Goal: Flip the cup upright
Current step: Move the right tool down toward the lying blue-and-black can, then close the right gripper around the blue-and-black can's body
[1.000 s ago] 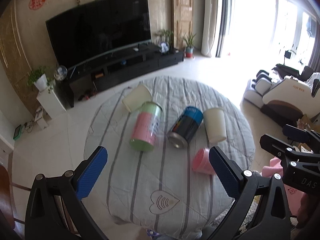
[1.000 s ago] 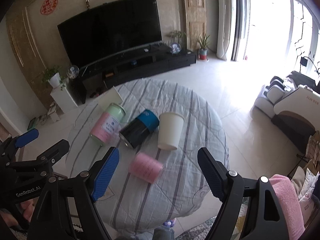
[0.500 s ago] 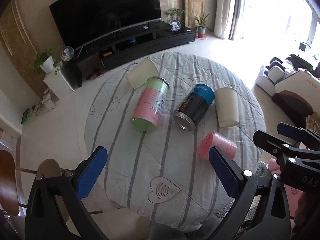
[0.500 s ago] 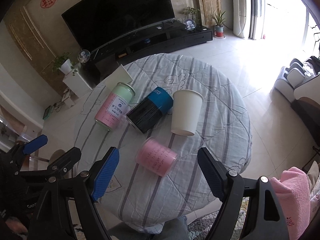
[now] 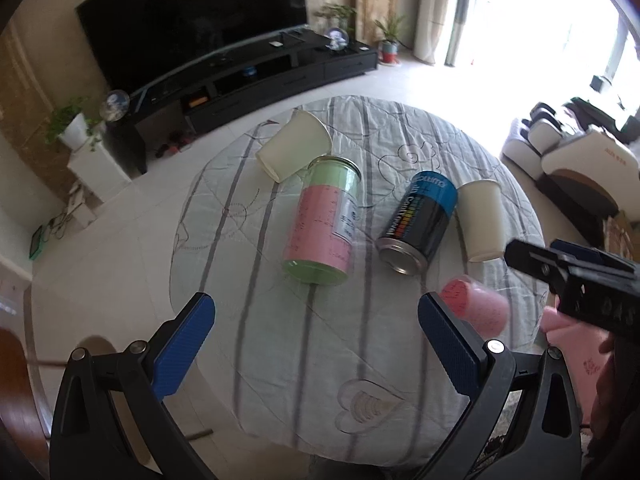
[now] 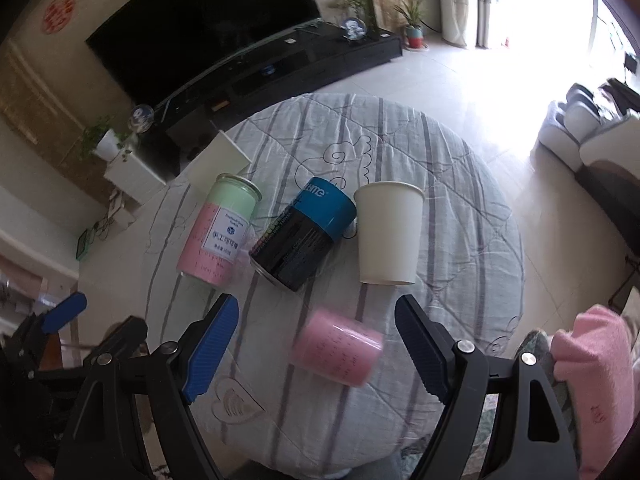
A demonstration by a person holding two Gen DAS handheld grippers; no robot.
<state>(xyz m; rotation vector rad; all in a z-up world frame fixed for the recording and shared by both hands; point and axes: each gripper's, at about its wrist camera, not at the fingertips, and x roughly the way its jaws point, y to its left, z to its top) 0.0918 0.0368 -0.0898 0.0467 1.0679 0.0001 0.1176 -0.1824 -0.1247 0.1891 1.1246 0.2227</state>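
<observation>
A pink cup [image 6: 337, 351] lies on its side near the front of the round table [image 6: 472, 240]; it also shows in the left wrist view [image 5: 476, 307]. A white paper cup [image 6: 387, 236] [image 5: 482, 224] stands upside down. Another white cup [image 5: 294, 150] lies on its side at the back. My right gripper [image 6: 316, 344] is open above the pink cup, which sits between its fingers in view. My left gripper [image 5: 316, 344] is open and empty over the table's front. The right gripper shows at the right of the left wrist view [image 5: 576, 276].
A pink and green jar [image 5: 322, 224] and a black and blue can [image 5: 418, 222] lie on their sides mid-table. A striped cloth covers the table. A TV [image 5: 192, 20] and a black cabinet stand behind. A massage chair [image 5: 576, 160] is at right.
Both grippers have moved down and closer to the table. The right gripper has come over the pink cup. Both stay open.
</observation>
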